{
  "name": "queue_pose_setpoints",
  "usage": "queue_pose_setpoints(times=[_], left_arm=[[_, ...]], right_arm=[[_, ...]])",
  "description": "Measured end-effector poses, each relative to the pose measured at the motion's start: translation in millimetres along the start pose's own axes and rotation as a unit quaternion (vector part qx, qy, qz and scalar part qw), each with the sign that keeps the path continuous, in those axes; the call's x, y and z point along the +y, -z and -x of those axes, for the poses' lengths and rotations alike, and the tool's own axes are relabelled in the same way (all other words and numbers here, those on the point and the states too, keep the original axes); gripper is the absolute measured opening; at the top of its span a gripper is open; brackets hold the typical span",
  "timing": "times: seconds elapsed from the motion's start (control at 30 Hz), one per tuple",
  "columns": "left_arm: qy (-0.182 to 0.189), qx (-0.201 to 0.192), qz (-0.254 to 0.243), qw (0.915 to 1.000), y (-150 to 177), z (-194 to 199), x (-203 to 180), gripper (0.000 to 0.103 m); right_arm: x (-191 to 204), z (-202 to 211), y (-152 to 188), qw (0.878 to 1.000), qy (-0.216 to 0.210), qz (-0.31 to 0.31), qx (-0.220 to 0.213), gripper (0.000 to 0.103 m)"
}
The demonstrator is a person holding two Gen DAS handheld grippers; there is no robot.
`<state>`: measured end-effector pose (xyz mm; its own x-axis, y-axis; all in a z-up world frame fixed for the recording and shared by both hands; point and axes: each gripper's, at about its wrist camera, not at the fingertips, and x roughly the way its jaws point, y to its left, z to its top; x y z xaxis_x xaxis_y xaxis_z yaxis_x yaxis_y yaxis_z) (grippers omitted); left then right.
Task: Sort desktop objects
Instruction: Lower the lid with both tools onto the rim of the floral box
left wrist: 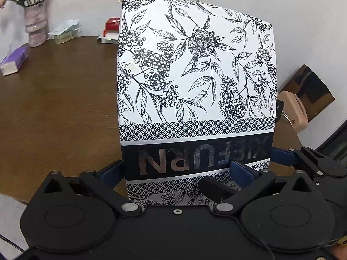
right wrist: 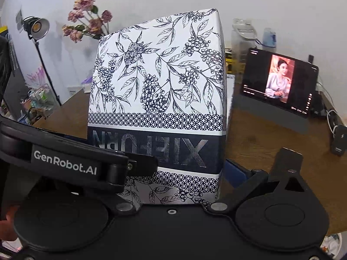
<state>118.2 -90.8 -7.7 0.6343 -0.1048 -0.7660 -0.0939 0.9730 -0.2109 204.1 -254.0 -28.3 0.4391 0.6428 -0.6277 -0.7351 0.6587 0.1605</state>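
A large white box (left wrist: pixel 195 65) printed with black leaves and berries and a dark band of upside-down lettering fills both views (right wrist: pixel 156 75), standing over the brown table (left wrist: pixel 54 108). My left gripper (left wrist: pixel 175 170) is spread wide: its left blue pad touches the box's left edge, and its right finger (left wrist: pixel 240 169) lies across the printed face. My right gripper (right wrist: pixel 173 169) is also wide apart, its right finger (right wrist: pixel 235 169) against the box's right edge. Its left finger is hidden under the left gripper's black body (right wrist: pixel 65 162).
At the back left of the table stand a vase of flowers (left wrist: pixel 34 26), a purple tissue pack (left wrist: pixel 15 60) and a red book (left wrist: pixel 112 23). To the right are a lit tablet (right wrist: pixel 279 82), a clear bottle (right wrist: pixel 243 36) and a charger (right wrist: pixel 338 138).
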Motion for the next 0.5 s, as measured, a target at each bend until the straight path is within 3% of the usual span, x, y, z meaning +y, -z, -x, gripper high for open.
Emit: queue_pose_setpoints(times=[0.5], left_arm=[[0.011,0.017,-0.019,0.9996,-63.6,-59.5,39.3,0.103]], right_arm=[[-37.3,-61.1,-51.1,0.999,0.018,-0.026,0.013,0.102]])
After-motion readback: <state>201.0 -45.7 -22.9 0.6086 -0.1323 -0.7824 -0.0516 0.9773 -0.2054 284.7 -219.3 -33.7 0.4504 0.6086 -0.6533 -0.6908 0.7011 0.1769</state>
